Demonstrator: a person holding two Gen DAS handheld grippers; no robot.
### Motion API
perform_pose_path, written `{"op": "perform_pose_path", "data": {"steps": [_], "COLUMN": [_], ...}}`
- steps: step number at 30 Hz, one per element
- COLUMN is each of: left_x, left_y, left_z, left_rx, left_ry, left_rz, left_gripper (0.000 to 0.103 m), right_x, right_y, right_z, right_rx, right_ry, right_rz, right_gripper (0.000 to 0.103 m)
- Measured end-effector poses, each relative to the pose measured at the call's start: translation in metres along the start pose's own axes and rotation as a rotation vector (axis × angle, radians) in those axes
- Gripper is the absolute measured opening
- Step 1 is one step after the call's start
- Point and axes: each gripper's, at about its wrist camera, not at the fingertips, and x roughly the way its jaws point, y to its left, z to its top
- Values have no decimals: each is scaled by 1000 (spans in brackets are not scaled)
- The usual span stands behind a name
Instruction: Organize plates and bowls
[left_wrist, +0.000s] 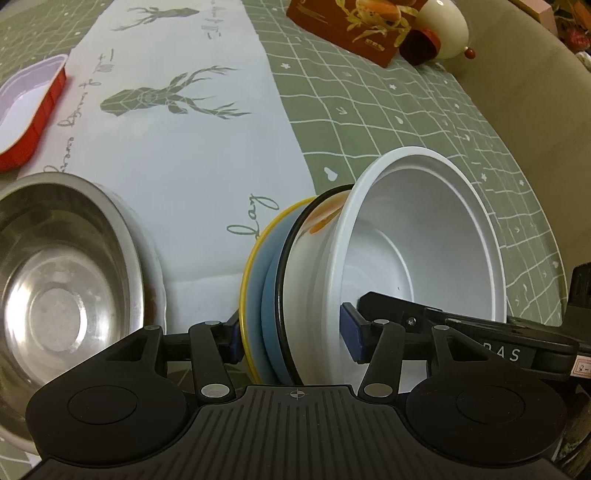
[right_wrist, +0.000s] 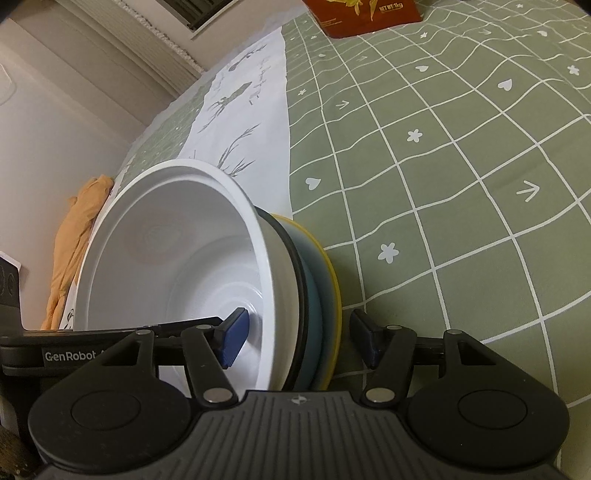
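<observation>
A nested stack of dishes: a white bowl (left_wrist: 424, 236) inside a black-rimmed bowl with an orange print (left_wrist: 325, 218), on a blue plate with a yellow rim (left_wrist: 255, 273). My left gripper (left_wrist: 291, 332) is shut on the stack's rim, one pad under the plate, one inside the white bowl. My right gripper (right_wrist: 299, 343) is shut on the opposite rim of the same stack (right_wrist: 177, 258); the gap beside its right pad is small. The stack is held between both, tilted in each view. A steel bowl (left_wrist: 62, 280) sits on a white plate at the left.
A red dish with a white inside (left_wrist: 26, 107) stands at the far left on the white deer-print runner (left_wrist: 184, 129). A red box (left_wrist: 354, 26) and a white egg-shaped object (left_wrist: 447, 26) stand at the back on the green grid tablecloth (right_wrist: 443, 184). An orange cloth (right_wrist: 74, 243) lies by the wall.
</observation>
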Motion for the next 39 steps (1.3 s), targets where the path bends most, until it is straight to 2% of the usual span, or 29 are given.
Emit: {"op": "perform_pose_path", "data": {"steps": [7, 13, 19, 30, 39], "left_x": [-1, -2, 1, 1, -1], "left_y": [-5, -8, -15, -12, 0], "left_z": [3, 11, 16, 17, 18], "left_rx": [34, 43, 74, 79, 45], "left_ry": [29, 60, 91, 93, 97], "left_rz": [4, -18, 0, -12, -61], "left_gripper": [55, 56, 57, 58, 57], "right_x": [1, 2, 2, 3, -1], "right_y": [2, -6, -8, -7, 6], "right_z": [4, 7, 6, 4, 4], "right_rx": [-16, 0, 10, 43, 53], "right_ry": [22, 36, 35, 76, 80], "right_rz": [-3, 26, 31, 67, 11], "right_gripper": [60, 60, 60, 58, 58]}}
